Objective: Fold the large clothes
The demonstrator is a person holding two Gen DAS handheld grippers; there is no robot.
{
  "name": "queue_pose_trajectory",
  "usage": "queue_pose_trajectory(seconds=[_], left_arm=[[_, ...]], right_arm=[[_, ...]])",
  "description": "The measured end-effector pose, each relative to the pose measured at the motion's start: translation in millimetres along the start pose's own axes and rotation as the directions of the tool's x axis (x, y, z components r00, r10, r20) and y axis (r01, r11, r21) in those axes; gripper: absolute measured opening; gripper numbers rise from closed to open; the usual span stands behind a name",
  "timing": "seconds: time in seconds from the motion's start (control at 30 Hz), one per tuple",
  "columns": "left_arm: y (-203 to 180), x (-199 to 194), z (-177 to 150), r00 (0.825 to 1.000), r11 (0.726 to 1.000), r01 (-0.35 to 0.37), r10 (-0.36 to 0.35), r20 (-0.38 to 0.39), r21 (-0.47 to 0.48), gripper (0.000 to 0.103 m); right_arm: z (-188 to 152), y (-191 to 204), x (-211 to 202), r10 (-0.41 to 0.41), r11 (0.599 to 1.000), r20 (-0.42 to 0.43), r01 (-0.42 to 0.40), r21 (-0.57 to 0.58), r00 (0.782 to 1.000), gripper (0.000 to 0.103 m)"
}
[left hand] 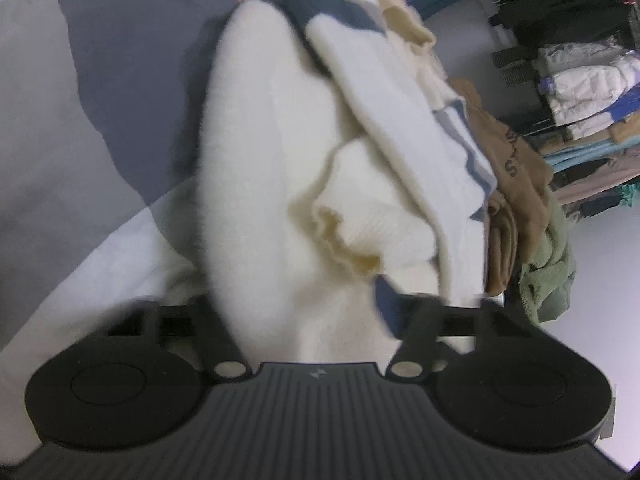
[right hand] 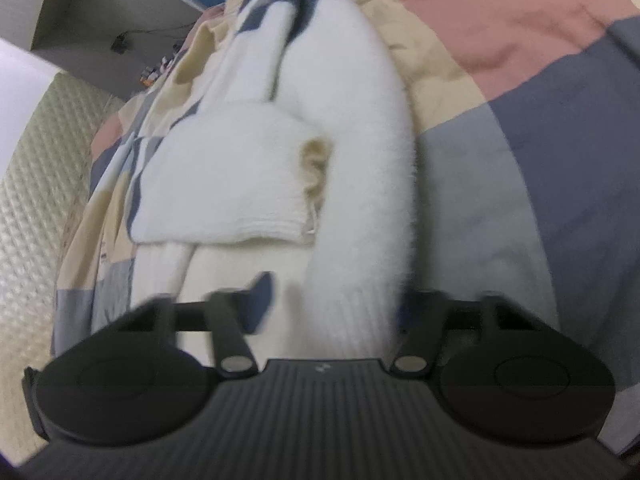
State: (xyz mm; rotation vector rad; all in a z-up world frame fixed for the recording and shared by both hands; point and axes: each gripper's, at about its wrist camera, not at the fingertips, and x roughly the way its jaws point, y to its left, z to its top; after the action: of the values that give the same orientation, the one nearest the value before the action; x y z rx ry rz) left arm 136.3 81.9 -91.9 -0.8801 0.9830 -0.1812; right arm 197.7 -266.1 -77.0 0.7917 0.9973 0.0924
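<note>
A fluffy white sweater with blue and grey stripes lies bunched on the bed and fills the middle of the left wrist view. A cream ribbed cuff shows in its folds. My left gripper is shut on the sweater, and the cloth hides its fingertips. In the right wrist view the same sweater runs up the frame with a folded sleeve across it. My right gripper is shut on the sweater's ribbed hem, fingertips buried in the cloth.
The bed has a patchwork cover in pink, beige, grey and navy. Tan and green clothes lie beside the sweater at the bed's edge. Stacks of folded clothes stand on the right. A quilted mattress side shows at the left.
</note>
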Motion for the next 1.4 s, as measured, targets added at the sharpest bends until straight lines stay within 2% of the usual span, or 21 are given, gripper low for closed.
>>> queue_pose_trajectory(seconds=[0.03, 0.07, 0.1, 0.23, 0.37, 0.47, 0.57, 0.67, 0.73, 0.87, 0.93, 1.03, 1.07, 1.13, 1.23, 1.33, 1.4], left_arm=[[2, -1, 0, 1.0, 1.0, -0.002, 0.002, 0.005, 0.003, 0.033], [2, -4, 1, 1.0, 1.0, 0.01, -0.01, 0.017, 0.004, 0.02], [3, -7, 3, 0.999, 1.0, 0.027, -0.027, 0.028, 0.007, 0.013], [4, -30, 12, 0.993, 0.995, 0.101, -0.1, 0.067, -0.011, 0.009], [-3, -68, 18, 0.971, 0.981, 0.196, -0.195, 0.137, 0.005, 0.008], [-9, -99, 20, 0.948, 0.962, 0.274, -0.272, 0.164, 0.011, 0.008], [-24, -131, 17, 0.925, 0.943, 0.326, -0.331, 0.184, 0.059, 0.008], [-40, -167, 5, 0.903, 0.925, 0.363, -0.378, 0.205, 0.107, 0.008], [-49, -197, -10, 0.893, 0.925, 0.351, -0.378, 0.243, 0.147, 0.008], [-62, -252, -42, 0.856, 0.899, 0.393, -0.434, 0.28, 0.191, 0.008], [-65, -278, -58, 0.83, 0.877, 0.429, -0.477, 0.288, 0.215, 0.009], [-67, -303, -76, 0.794, 0.846, 0.469, -0.53, 0.297, 0.254, 0.009], [-67, -307, -79, 0.79, 0.841, 0.472, -0.536, 0.297, 0.263, 0.009], [-70, -310, -82, 0.798, 0.849, 0.439, -0.519, 0.308, 0.293, 0.009], [-72, -291, -71, 0.815, 0.867, 0.414, -0.488, 0.311, 0.277, 0.009], [-78, -257, -45, 0.837, 0.893, 0.364, -0.438, 0.327, 0.263, 0.01], [-86, -228, -22, 0.85, 0.909, 0.323, -0.401, 0.342, 0.263, 0.01]], right_arm=[[0, 0, 0, 0.005, 1.0, -0.003, -0.005, 0.001, 1.0, 0.022], [0, -1, -3, 0.01, 1.0, 0.003, -0.01, 0.004, 1.0, 0.021], [1, -2, -6, 0.012, 1.0, 0.016, -0.012, 0.001, 1.0, 0.019], [8, -4, -22, 0.097, 0.994, 0.051, -0.099, 0.039, 0.994, 0.017], [17, 2, -61, 0.24, 0.97, 0.112, -0.244, 0.02, 0.964, 0.015], [22, 9, -87, 0.315, 0.948, 0.137, -0.317, -0.009, 0.939, 0.014], [24, 18, -114, 0.389, 0.921, 0.145, -0.387, -0.044, 0.91, 0.014], [17, 32, -141, 0.441, 0.897, 0.155, -0.429, -0.102, 0.884, 0.014], [11, 42, -163, 0.477, 0.877, 0.154, -0.457, -0.145, 0.866, 0.014], [-7, 49, -209, 0.532, 0.84, 0.152, -0.497, -0.218, 0.833, 0.014], [-15, 53, -232, 0.554, 0.823, 0.155, -0.511, -0.246, 0.818, 0.015], [-26, 58, -259, 0.583, 0.8, 0.166, -0.525, -0.292, 0.796, 0.015], [-27, 59, -263, 0.585, 0.798, 0.173, -0.524, -0.299, 0.792, 0.015], [-26, 61, -267, 0.578, 0.803, 0.186, -0.514, -0.303, 0.794, 0.015], [-14, 61, -252, 0.532, 0.837, 0.201, -0.475, -0.274, 0.822, 0.015], [8, 61, -221, 0.475, 0.874, 0.215, -0.431, -0.223, 0.853, 0.015], [26, 60, -197, 0.448, 0.892, 0.222, -0.419, -0.167, 0.866, 0.015]])
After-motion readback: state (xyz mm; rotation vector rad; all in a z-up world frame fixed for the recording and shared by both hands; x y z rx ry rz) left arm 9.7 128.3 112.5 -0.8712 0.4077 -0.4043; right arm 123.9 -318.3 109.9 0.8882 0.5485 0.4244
